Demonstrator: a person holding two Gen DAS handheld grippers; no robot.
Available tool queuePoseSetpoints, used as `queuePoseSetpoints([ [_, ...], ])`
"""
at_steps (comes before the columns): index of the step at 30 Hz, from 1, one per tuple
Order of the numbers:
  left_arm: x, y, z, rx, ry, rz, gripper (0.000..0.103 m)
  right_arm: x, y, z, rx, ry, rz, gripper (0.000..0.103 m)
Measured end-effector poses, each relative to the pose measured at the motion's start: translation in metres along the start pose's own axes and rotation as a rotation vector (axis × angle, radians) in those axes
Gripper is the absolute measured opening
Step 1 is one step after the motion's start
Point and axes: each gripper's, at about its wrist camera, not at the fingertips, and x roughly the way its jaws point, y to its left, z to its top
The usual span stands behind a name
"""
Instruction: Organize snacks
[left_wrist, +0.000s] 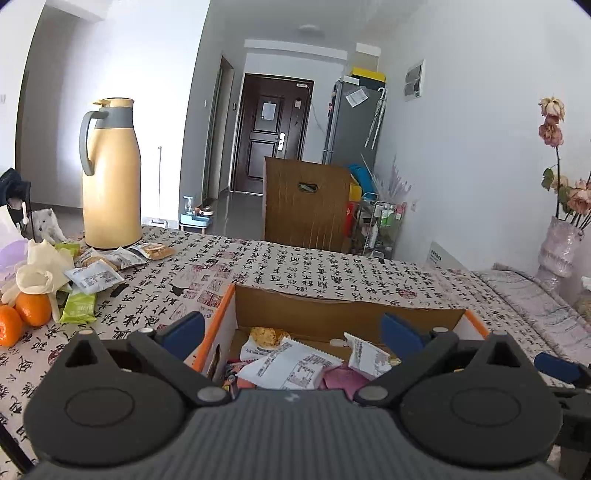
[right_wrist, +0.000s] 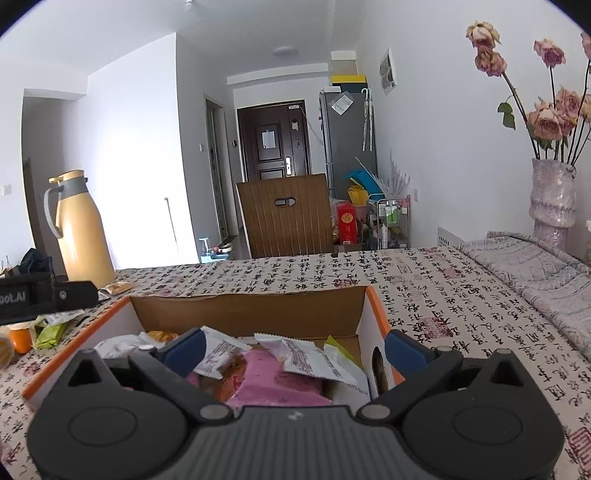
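An open cardboard box (left_wrist: 347, 312) with orange edges sits on the table and holds several snack packets, white (left_wrist: 291, 365) and pink (right_wrist: 273, 380). It also shows in the right wrist view (right_wrist: 243, 308). My left gripper (left_wrist: 293, 334) is open and empty, straddling the box's left wall. My right gripper (right_wrist: 295, 347) is open and empty, straddling the box's right wall. Loose snack packets (left_wrist: 96, 278) and a green packet (left_wrist: 78, 306) lie on the table at the left, near the jug.
A yellow thermos jug (left_wrist: 110, 177) stands at the far left. Oranges (left_wrist: 22, 317) and a crumpled white glove (left_wrist: 38, 269) lie beside the packets. A vase of dried roses (right_wrist: 552, 195) stands at the right on a folded cloth (right_wrist: 546, 273). A wooden chair back (left_wrist: 306, 203) is beyond the table.
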Motion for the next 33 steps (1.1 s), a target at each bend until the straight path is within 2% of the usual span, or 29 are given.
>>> queuePoseSetpoints([
  [4,-0.023,0.002,-0.003,0.029,-0.003,-0.029,0.103,-0.018,0.001,-0.005,0.002,0.019,-0.007,0.103],
  [9,-0.055,0.011,-0.015,0.015,0.0,-0.035,0.103,-0.053,0.004,-0.018,0.0,0.03,0.008,0.103],
  [20,-0.117,0.028,-0.062,0.044,0.055,-0.048,0.103,-0.131,0.011,-0.06,-0.01,0.051,0.031,0.103],
  [33,-0.15,0.038,-0.113,0.075,0.142,-0.05,0.103,-0.169,0.006,-0.099,0.035,0.106,0.044,0.103],
])
